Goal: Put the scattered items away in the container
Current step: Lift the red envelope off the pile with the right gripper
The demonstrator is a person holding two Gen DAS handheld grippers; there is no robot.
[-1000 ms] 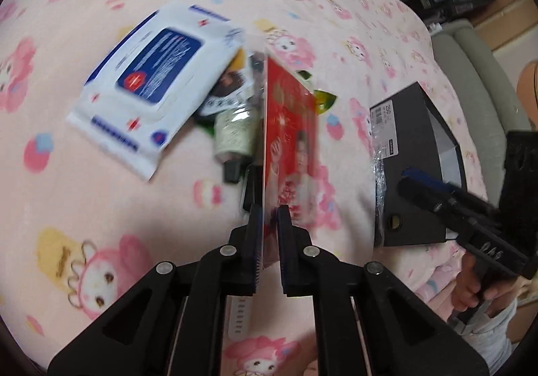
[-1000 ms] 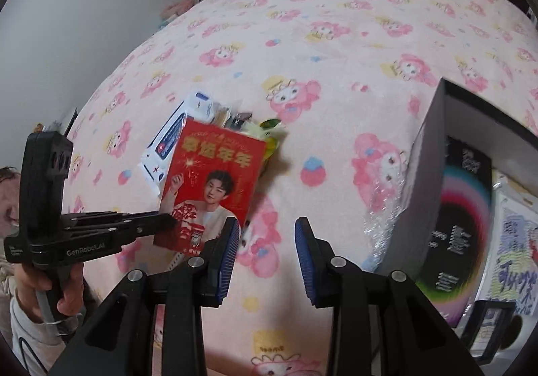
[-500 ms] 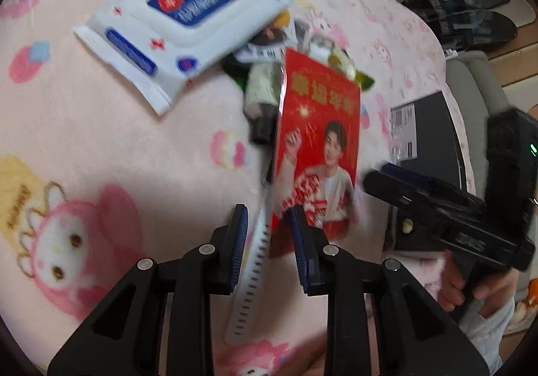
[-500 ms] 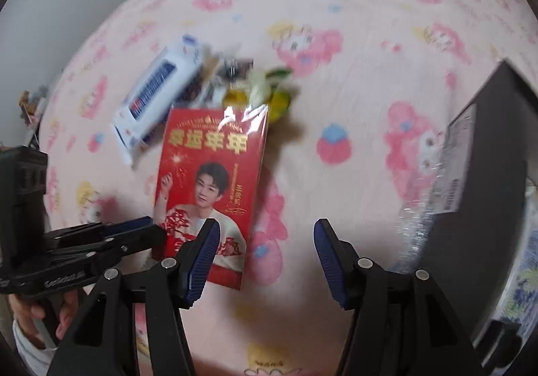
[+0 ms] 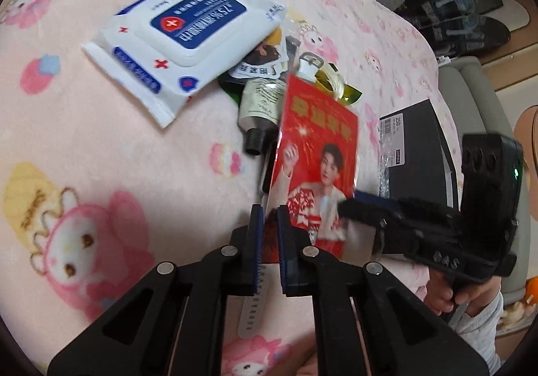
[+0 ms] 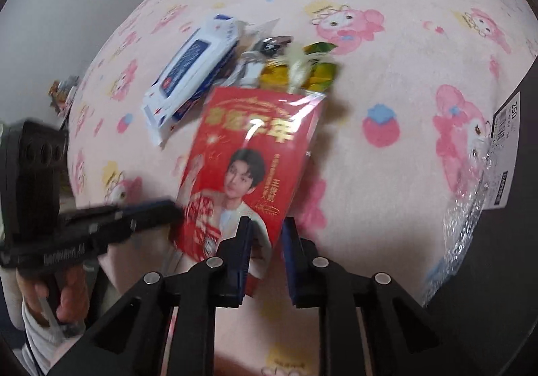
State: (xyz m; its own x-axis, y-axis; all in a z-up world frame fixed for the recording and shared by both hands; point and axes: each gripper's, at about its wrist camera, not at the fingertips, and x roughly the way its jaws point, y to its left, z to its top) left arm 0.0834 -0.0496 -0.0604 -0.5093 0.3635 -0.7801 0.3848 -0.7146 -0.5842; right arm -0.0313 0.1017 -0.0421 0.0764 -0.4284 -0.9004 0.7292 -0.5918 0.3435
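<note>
A red packet with a man's picture (image 5: 316, 154) stands tilted above the pink blanket. My left gripper (image 5: 269, 228) is shut on its lower left edge. In the right wrist view the red packet (image 6: 245, 157) has its lower right corner between the jaws of my right gripper (image 6: 265, 238), which stand narrowly apart around it. The black box container (image 5: 417, 147) lies to the right and also shows in the right wrist view (image 6: 504, 241). A white and blue wipes pack (image 5: 188, 36), a cream tube (image 5: 259, 107) and a yellow-green wrapper (image 6: 302, 70) lie in a heap behind the packet.
A white watch strap (image 5: 252, 305) lies on the blanket under my left gripper. The pink cartoon blanket (image 5: 84, 174) covers the bed. A grey sofa edge (image 5: 470, 97) and dark shelves stand beyond the bed. Crinkled clear plastic (image 6: 467, 208) clings to the box's side.
The right gripper has come in from the right and narrowed its jaws around the packet's lower corner. The left gripper has shut tighter on the packet's edge and still holds it up.
</note>
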